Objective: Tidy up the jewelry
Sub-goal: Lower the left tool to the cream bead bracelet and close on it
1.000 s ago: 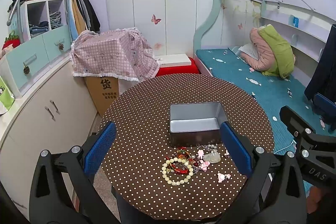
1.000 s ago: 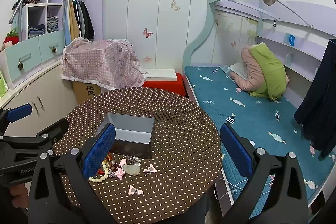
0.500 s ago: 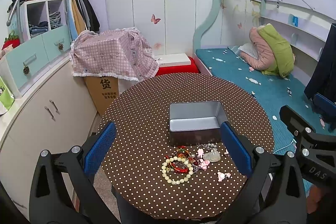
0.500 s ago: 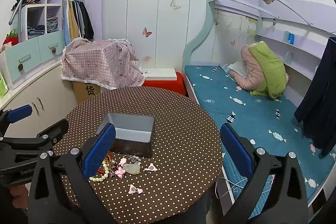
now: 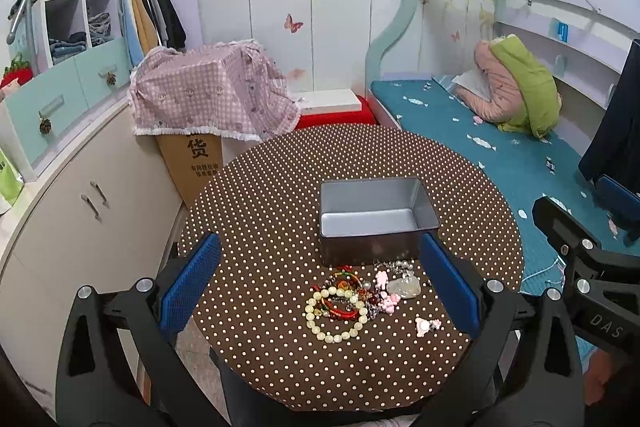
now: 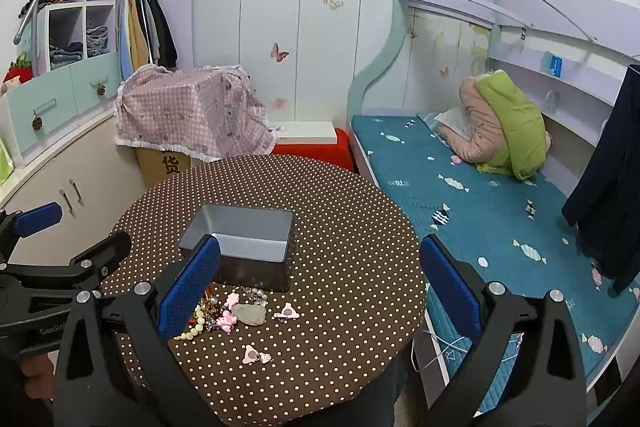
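Note:
An empty grey metal tin (image 5: 374, 217) (image 6: 243, 241) stands on the round brown polka-dot table (image 5: 260, 195) (image 6: 352, 211). In front of it lies a heap of jewelry: a pale bead bracelet (image 5: 335, 315) (image 6: 191, 331), a red bangle (image 5: 340, 311), a clear stone pendant (image 5: 405, 287) (image 6: 249, 314) and pink charms (image 5: 426, 325) (image 6: 256, 354). My left gripper (image 5: 320, 287) hovers open above the near table edge, its blue pads either side of the heap. My right gripper (image 6: 320, 287) is open too, to the right of the heap, holding nothing.
A bed with a teal cover (image 6: 472, 195) runs along the right of the table. A cardboard box under a pink checked cloth (image 5: 208, 99) stands behind it, white cupboards (image 5: 80, 211) to the left. A dark garment (image 6: 612, 179) hangs at the far right.
Both views have shifted only slightly; the tin and the jewelry lie where they were, and both grippers stay open.

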A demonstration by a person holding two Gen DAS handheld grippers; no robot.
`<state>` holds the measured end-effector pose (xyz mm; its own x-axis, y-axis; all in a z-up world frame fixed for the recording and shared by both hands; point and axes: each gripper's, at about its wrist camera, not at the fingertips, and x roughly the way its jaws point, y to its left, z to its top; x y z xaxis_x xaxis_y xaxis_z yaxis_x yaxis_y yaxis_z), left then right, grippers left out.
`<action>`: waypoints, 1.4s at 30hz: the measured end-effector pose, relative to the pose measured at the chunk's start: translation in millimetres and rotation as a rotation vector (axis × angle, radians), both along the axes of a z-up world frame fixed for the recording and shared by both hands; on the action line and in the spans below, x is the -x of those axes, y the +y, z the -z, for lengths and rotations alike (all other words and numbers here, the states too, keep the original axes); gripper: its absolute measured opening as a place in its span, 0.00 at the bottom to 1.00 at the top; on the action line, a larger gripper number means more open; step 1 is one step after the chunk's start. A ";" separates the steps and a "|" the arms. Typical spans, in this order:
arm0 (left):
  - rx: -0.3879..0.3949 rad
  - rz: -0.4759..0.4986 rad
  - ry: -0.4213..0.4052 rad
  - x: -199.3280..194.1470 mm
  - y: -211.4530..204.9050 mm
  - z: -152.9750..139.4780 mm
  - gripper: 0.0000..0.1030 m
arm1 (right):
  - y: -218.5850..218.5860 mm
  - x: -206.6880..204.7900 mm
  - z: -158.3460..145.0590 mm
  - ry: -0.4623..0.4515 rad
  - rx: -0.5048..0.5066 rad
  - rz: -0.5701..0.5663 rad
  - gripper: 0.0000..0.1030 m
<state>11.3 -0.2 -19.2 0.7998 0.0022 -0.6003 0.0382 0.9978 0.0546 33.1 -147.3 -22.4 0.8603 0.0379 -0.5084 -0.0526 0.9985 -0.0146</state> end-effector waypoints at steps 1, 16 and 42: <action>0.001 0.002 0.010 -1.0 0.4 2.6 0.96 | -0.2 -1.1 2.1 0.008 -0.001 0.003 0.93; -0.010 -0.011 0.265 -32.5 14.8 84.0 0.95 | 3.6 -27.7 79.2 0.280 -0.043 0.008 0.93; 0.112 -0.027 0.435 -63.6 54.3 153.6 0.94 | 48.4 -32.1 145.2 0.399 0.031 -0.150 0.29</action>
